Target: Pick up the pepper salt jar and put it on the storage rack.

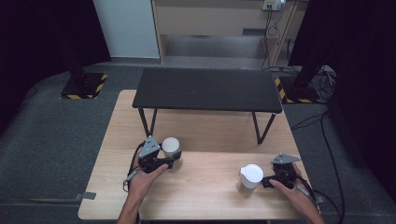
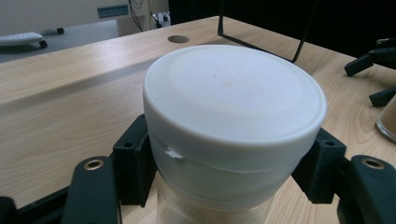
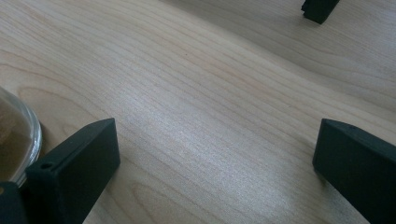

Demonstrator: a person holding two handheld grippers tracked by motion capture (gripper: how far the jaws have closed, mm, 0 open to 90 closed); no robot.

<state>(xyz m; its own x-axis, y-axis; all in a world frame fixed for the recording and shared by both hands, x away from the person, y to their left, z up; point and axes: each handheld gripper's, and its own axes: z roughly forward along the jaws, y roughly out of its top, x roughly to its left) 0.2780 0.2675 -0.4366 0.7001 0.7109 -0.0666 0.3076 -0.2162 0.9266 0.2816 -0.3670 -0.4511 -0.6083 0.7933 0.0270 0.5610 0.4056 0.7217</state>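
White-lidded jar (image 2: 233, 121) — clamped in left claw (image 1: 169, 161), standing on desk (image 1: 205, 135), left side | right claw (image 3: 215, 158) — jaws spread wide, gripping nothing, just beside second lidded jar (image 1: 250, 179), desk's right side

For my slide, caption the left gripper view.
Left claw clamped just below the white lid of a jar on the wooden table.
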